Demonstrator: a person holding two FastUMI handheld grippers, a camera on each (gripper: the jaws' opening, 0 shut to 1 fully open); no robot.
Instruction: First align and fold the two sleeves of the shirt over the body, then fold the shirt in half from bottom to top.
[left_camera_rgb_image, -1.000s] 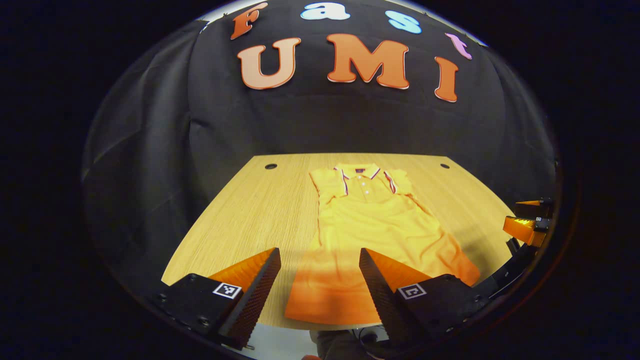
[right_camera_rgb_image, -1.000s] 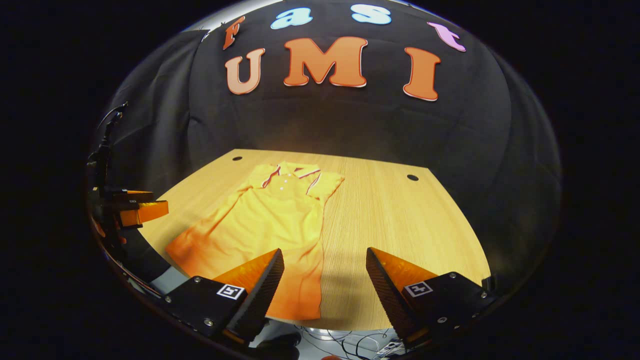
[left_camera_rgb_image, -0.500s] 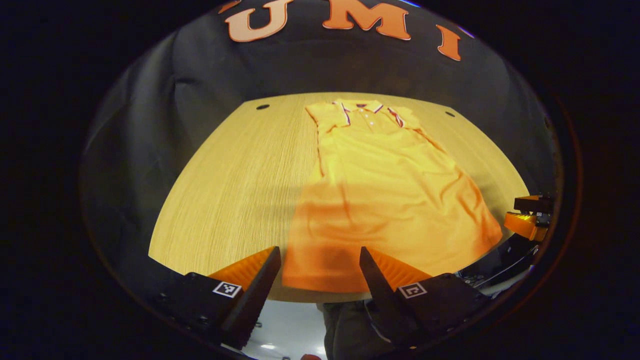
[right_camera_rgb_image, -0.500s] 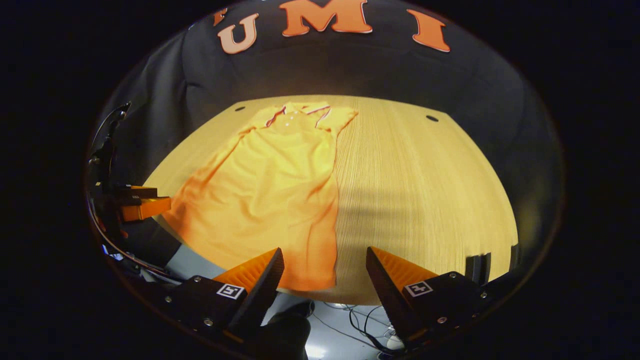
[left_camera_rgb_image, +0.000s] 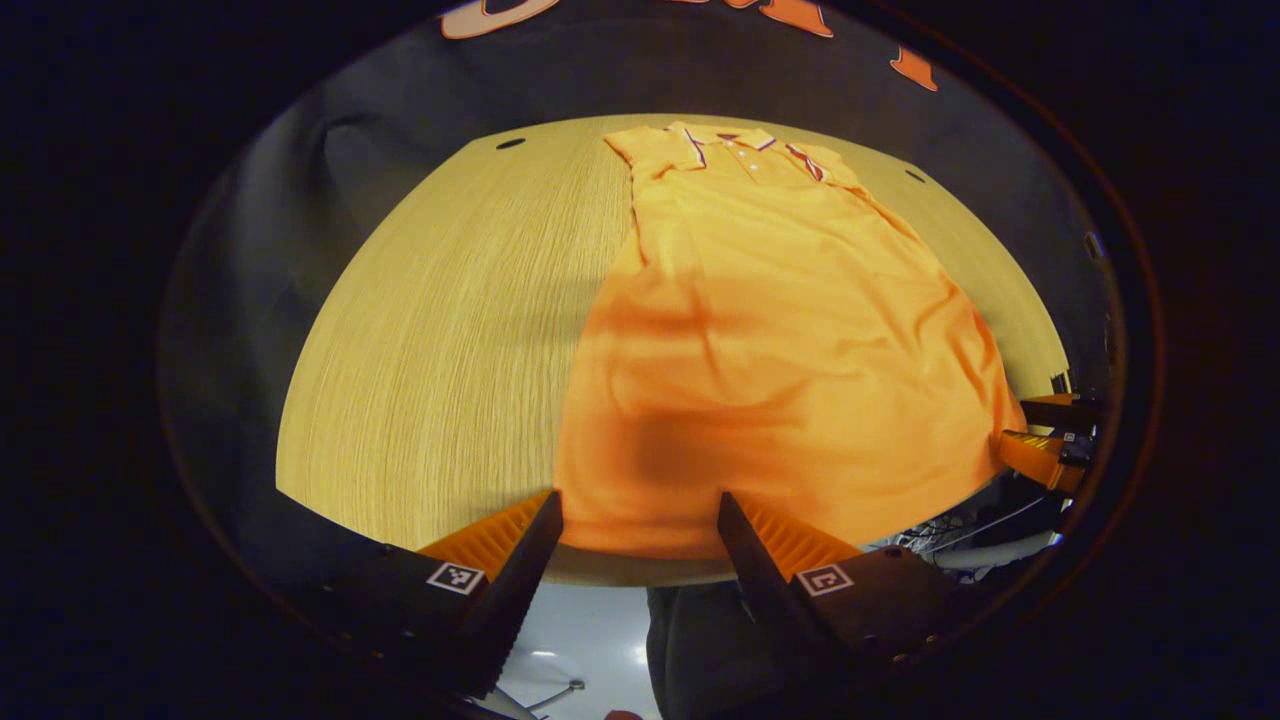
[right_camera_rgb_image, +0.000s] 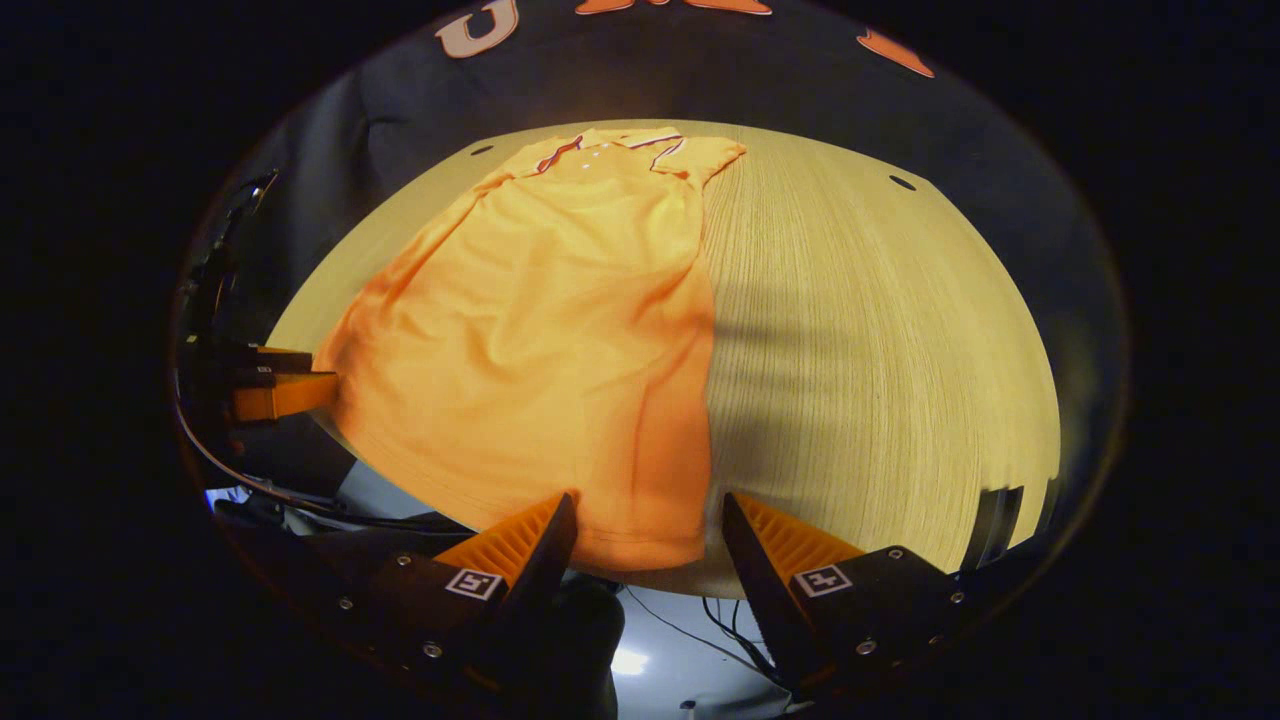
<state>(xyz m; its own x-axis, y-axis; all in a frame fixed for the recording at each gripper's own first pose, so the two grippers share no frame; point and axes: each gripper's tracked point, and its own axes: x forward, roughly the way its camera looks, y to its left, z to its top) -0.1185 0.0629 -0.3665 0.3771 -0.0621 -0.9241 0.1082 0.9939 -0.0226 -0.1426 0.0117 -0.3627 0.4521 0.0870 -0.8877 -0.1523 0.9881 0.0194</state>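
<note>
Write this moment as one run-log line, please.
shirt: flat on table, sleeves folded in | left gripper: open at hem | right gripper: open at hem | bottom fold: not done

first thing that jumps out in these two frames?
The orange polo shirt spread flat on the wooden table, collar at the far edge and hem at the near edge, sleeves already folded in. Next, both grippers hover open at the hem: the left gripper frames the hem's left corner, the right gripper its right corner, neither touching the cloth yet.
</note>
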